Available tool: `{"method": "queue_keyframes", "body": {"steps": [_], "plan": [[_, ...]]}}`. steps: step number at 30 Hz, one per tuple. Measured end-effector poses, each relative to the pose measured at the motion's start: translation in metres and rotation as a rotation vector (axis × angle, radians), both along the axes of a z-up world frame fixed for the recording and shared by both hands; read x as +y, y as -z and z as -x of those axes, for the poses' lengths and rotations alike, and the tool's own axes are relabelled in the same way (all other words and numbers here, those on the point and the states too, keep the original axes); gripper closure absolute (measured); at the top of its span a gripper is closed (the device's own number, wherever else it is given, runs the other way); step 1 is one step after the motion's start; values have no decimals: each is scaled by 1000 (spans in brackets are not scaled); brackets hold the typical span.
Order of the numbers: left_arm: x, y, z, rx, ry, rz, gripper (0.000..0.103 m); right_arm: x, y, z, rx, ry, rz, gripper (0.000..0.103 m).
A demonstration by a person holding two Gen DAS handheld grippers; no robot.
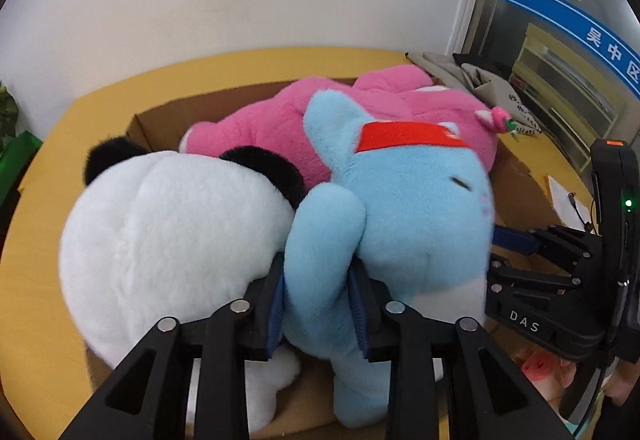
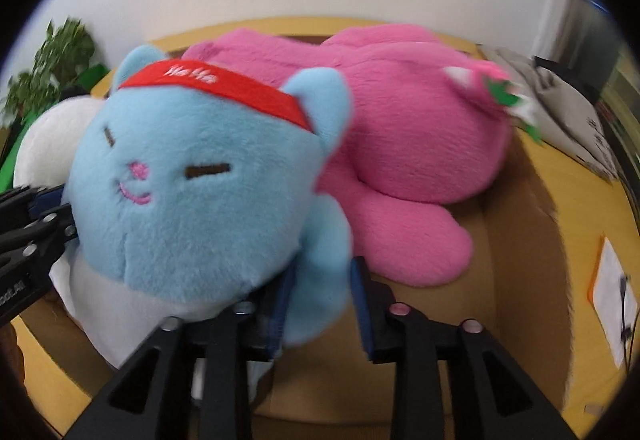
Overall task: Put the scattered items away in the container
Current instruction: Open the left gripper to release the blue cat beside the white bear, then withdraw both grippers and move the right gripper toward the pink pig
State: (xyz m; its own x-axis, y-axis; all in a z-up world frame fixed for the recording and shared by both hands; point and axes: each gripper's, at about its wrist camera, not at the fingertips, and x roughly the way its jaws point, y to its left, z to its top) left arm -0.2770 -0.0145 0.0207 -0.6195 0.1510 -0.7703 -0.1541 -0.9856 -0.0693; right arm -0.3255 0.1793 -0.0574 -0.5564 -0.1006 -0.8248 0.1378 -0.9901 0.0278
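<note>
With the blue cat plush lying in the cardboard box, both claws sit at its near end. The left gripper has one blue limb between its fingers; the plush fills the gap and both pads touch it, so this claw is pinching the limb. Directly to the left of this claw, touching its left finger, lies the white panda plush, black ears pointing away. Ahead of the claw, beyond the cat's head, the pink plush lies across the far part of the box. The cat's red headband is ahead and slightly right.

The right gripper straddles another blue limb. The limb rests against the left pad, and a strip of cardboard shows between it and the right pad, so this claw is spread and not clamped. The cat's face is ahead and to the left of this claw; the pink plush is ahead and to the right. The box stands on a yellow table.
</note>
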Motion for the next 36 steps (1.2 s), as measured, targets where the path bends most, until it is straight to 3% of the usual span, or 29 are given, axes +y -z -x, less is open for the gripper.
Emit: {"method": "queue_keyframes", "body": {"steps": [2,5,7,12,17,36], "plan": [[-4,-14,-22,39,-19,4,31,10,-11,-24,49,59,7,21],[-10,-41,-74,158,-91,-6,7,15,-30,-67,131,63,52,21],[-14,-51,-103,195,-134,-35,3,11,-43,-97,183,52,51,21],[-23,-64,-150,223,-220,-85,1,-12,-71,-141,256,0,-7,21],[-24,-67,-175,219,-225,-76,1,-15,-96,-160,301,-10,-17,21],[-14,-66,-213,206,-177,-71,1,-32,-108,-200,323,-36,-19,21]]}}
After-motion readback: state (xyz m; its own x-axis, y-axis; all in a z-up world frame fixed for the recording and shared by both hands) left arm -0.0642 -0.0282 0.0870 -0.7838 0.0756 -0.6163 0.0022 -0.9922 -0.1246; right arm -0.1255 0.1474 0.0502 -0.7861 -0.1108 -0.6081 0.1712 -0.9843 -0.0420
